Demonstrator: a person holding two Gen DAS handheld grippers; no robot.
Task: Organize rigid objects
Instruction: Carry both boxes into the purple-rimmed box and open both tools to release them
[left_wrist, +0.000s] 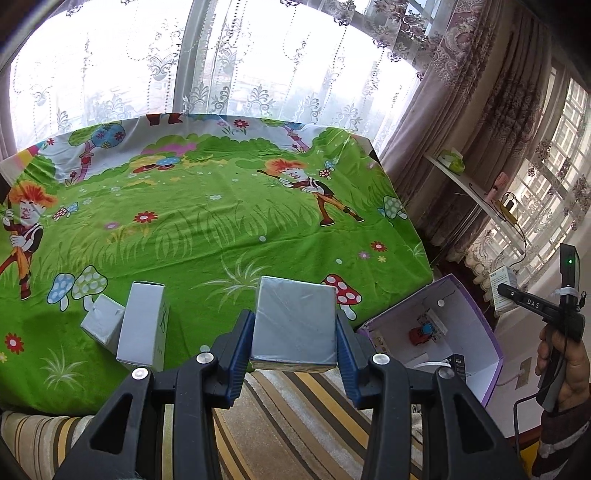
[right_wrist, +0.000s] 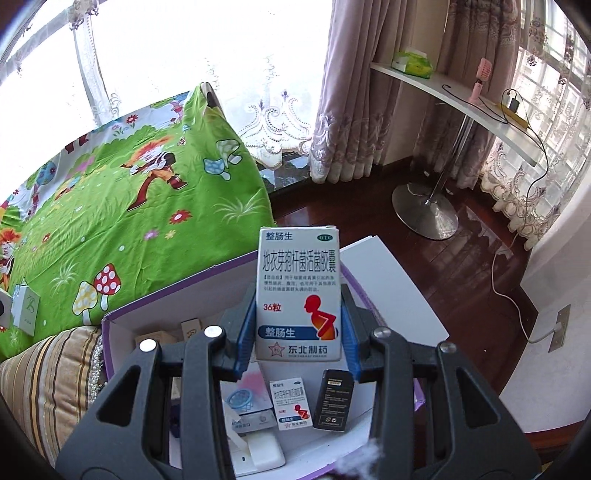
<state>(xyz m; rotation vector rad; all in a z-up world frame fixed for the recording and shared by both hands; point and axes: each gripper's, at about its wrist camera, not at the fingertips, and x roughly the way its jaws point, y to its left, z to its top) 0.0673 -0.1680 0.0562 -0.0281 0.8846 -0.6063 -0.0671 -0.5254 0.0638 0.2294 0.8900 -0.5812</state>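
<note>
Right gripper (right_wrist: 298, 332) clamps medicine box (right_wrist: 298, 291) above storage box (right_wrist: 110, 325).

green cartoon cloth (left_wrist: 207, 229) | lace curtains (left_wrist: 258, 74) | striped cushion (right_wrist: 44, 376) | pink fan (right_wrist: 484, 79) on shelf (right_wrist: 461, 107)

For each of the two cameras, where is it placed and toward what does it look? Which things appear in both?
Left wrist: sits on the left claw, looking down over the green cartoon-print cloth; its blue-padded fingers clamp a grey rectangular box; the person's right hand shows.
Right wrist: sits on the right claw, looking down into the purple-edged white cardboard box; it clamps a white medicine carton.
Shared: cloth, cardboard box, white curved shelf.
</note>
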